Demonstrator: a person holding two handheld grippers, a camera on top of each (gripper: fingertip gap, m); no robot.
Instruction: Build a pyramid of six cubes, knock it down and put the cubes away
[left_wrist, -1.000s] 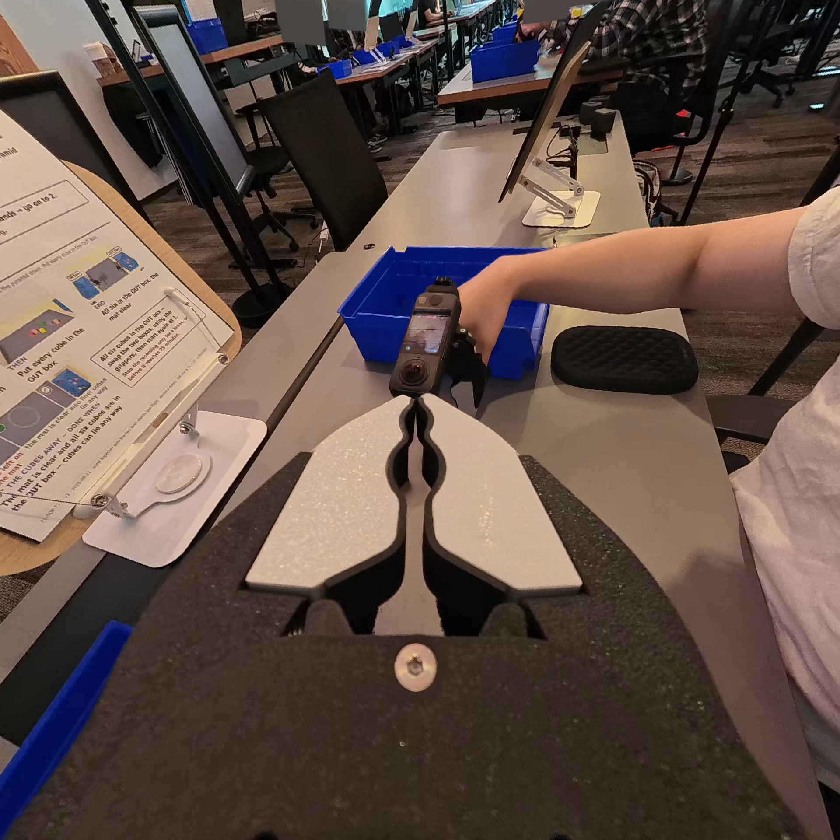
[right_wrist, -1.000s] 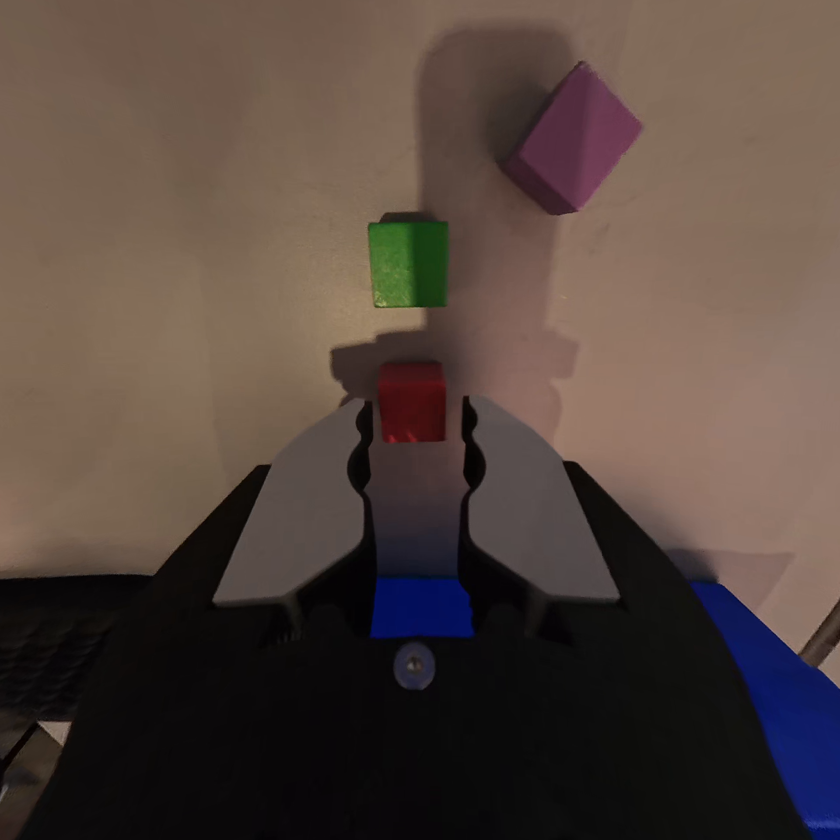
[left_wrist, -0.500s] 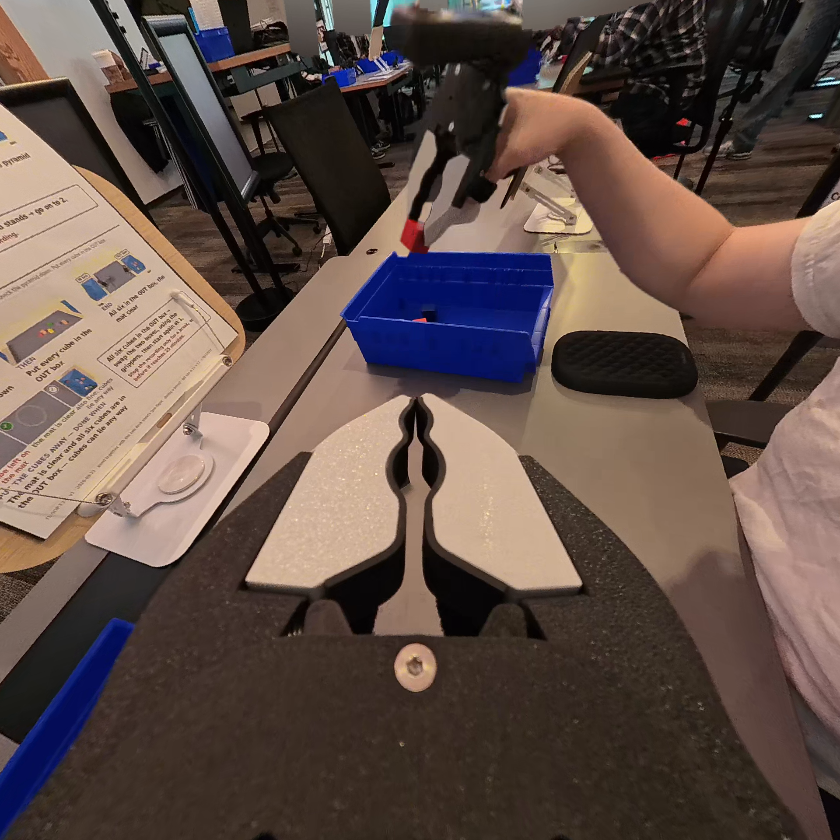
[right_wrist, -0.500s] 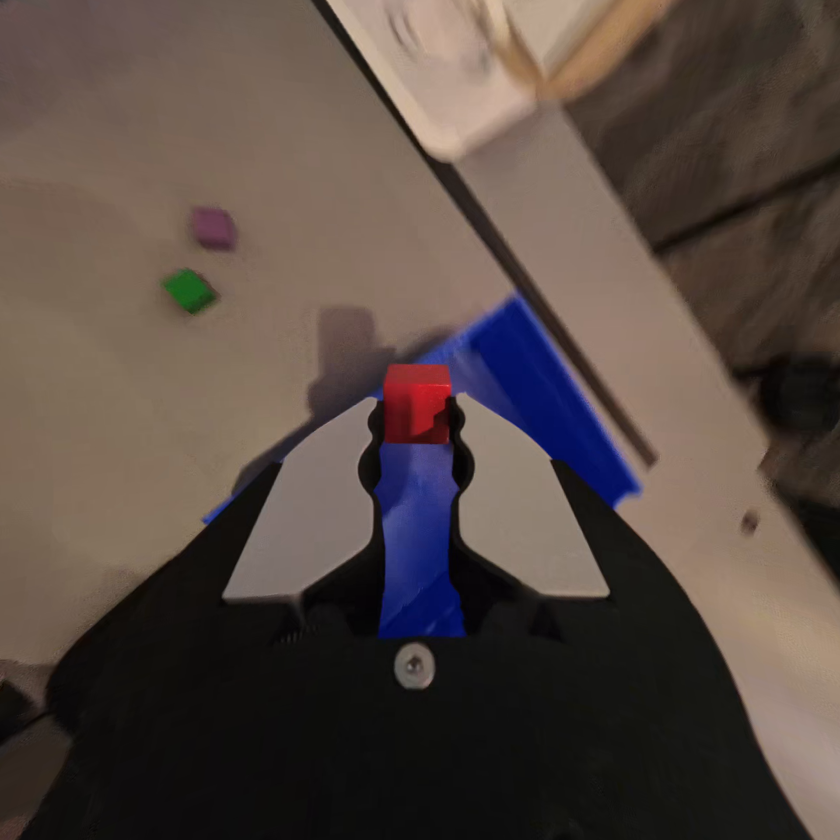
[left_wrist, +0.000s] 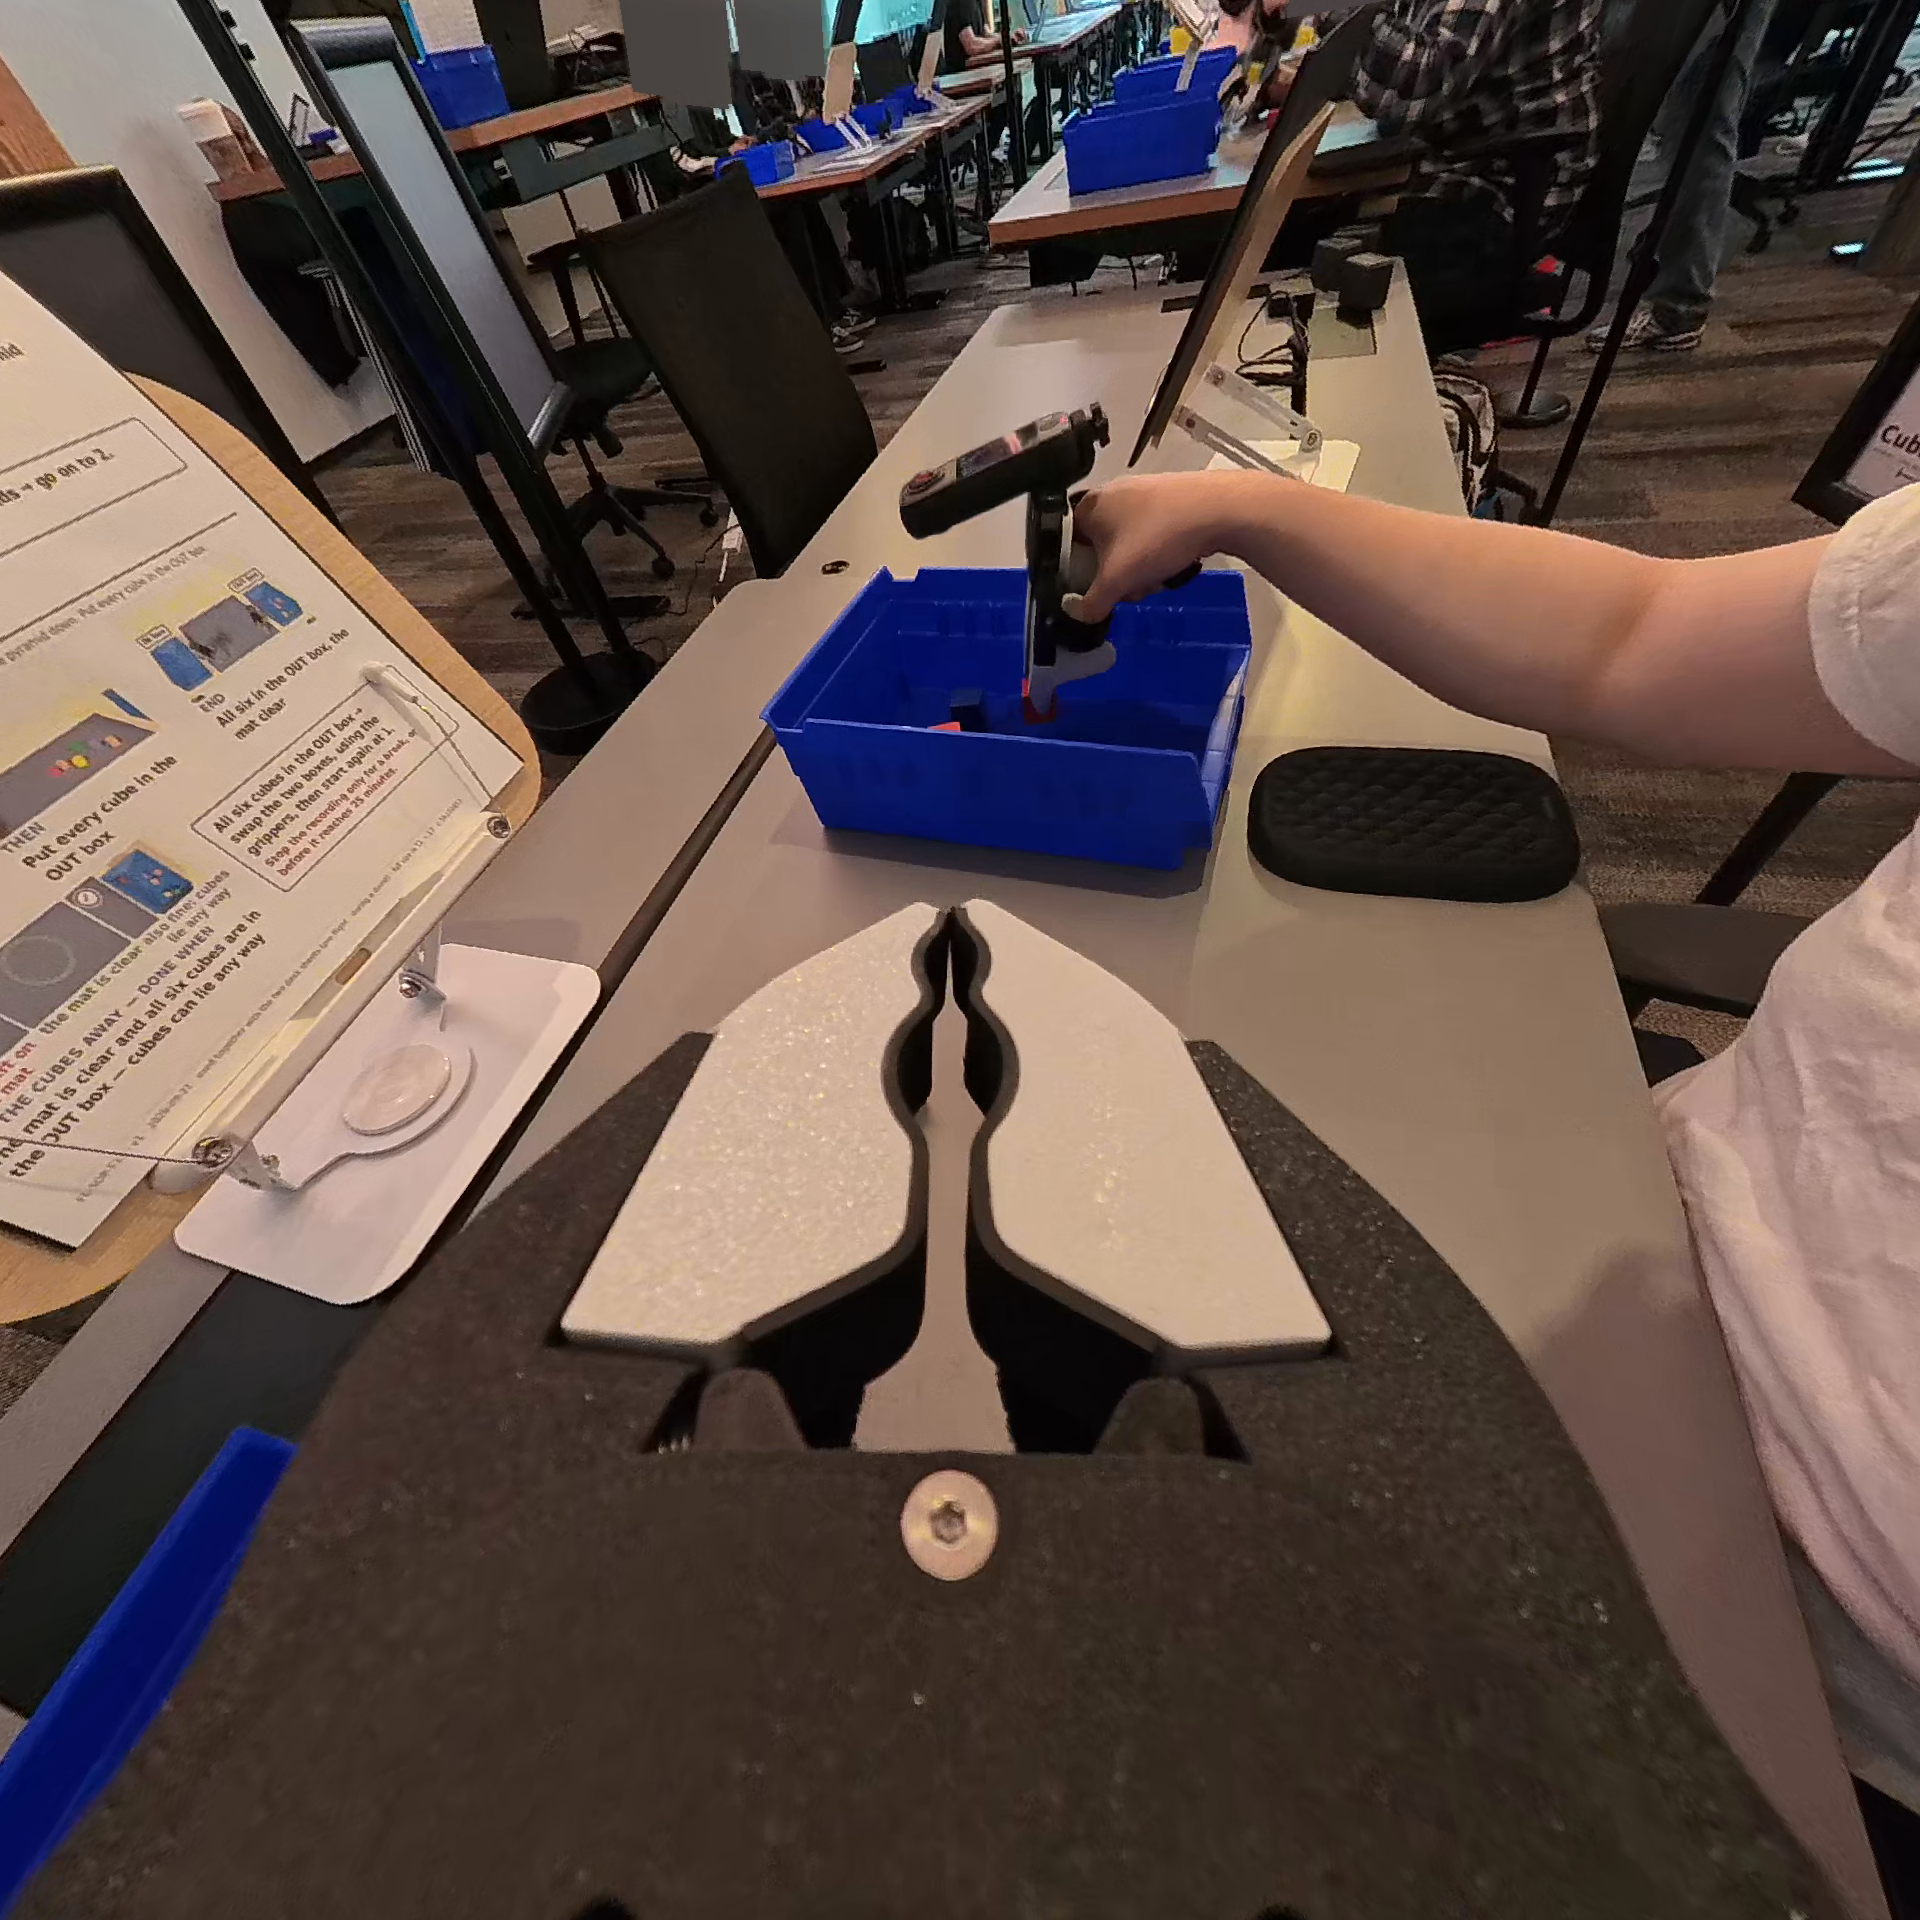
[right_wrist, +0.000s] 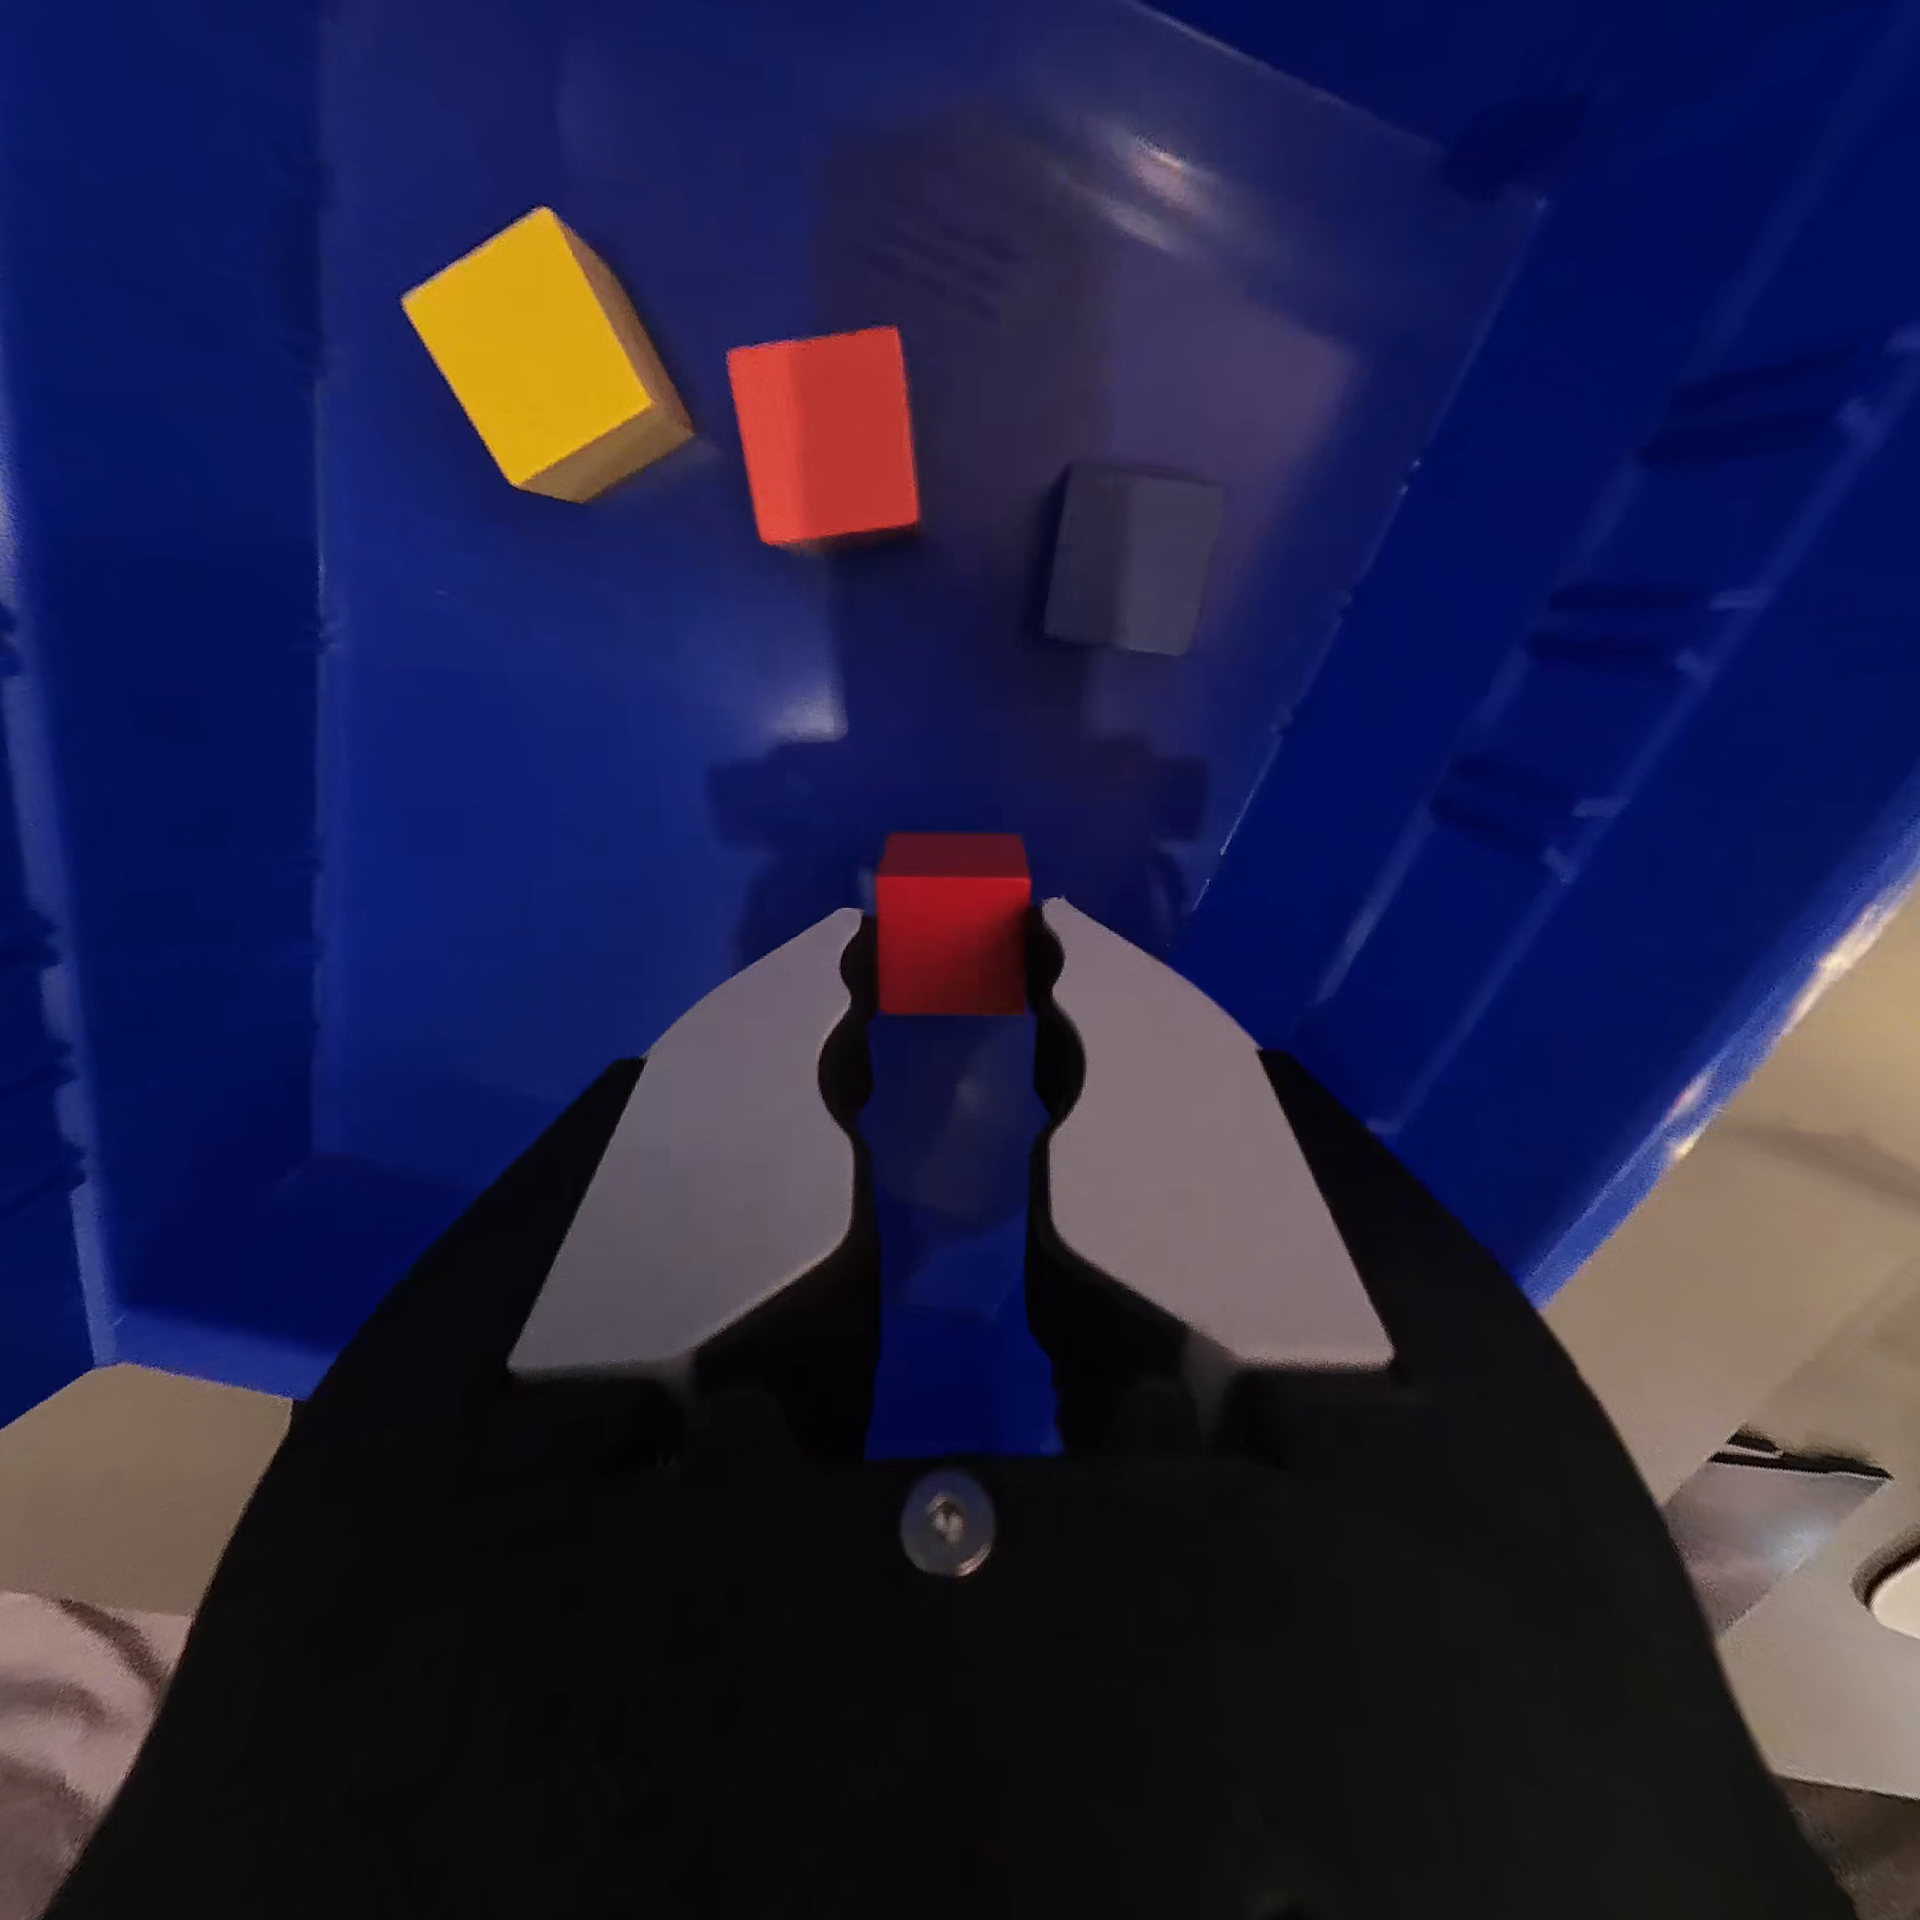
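Fingers of the right gripper clamp a red cube inside the bin; beyond them lie three cubes. Left gripper is clenched, empty.

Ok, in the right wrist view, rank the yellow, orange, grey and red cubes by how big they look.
1. yellow cube
2. orange cube
3. grey cube
4. red cube, held in the right gripper

Blur and differing distance from the camera make true sizes unsure.
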